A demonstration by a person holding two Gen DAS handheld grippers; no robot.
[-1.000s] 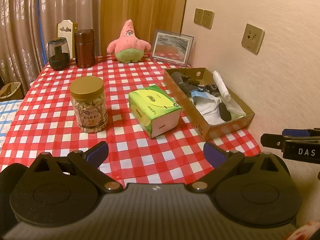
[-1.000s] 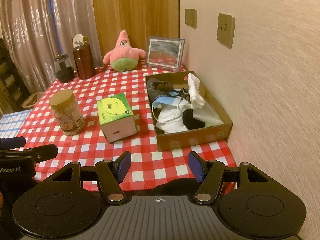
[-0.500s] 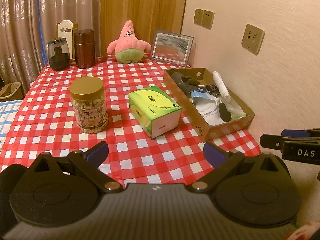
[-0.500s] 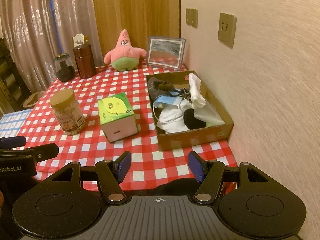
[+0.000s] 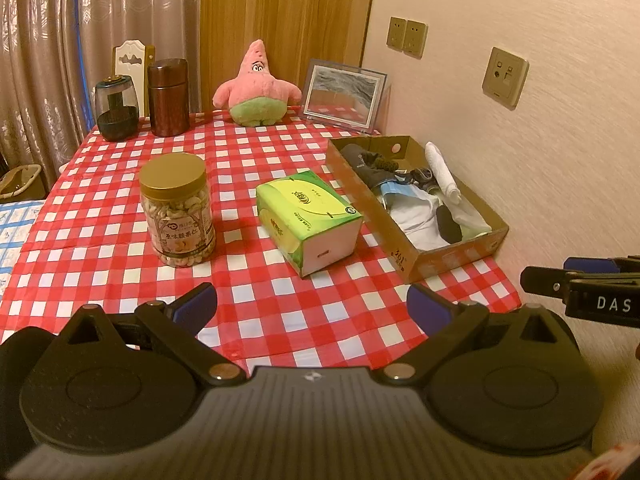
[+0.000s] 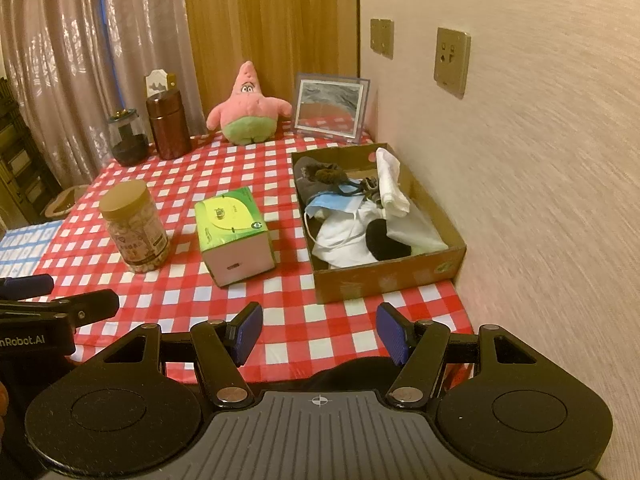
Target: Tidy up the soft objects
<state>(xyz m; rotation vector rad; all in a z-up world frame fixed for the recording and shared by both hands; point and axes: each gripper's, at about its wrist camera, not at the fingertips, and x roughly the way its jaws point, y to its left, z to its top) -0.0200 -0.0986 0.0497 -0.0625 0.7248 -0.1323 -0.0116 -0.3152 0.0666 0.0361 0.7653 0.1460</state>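
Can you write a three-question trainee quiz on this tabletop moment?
1. True or false: the pink starfish plush lies inside the cardboard box.
2. What stands between the nut jar and the box: A tissue box, B picture frame, C brown canister?
3. Fill in: both the left gripper and right gripper are ____.

Key: 1 false; 2 A, the tissue box; 3 open.

Both wrist views over table (image 5: pixel 120 216)

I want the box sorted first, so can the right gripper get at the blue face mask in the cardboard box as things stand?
Probably yes. The right gripper has open, empty jaws, and the blue face mask lies exposed on top in the open cardboard box, with only bare tablecloth between.
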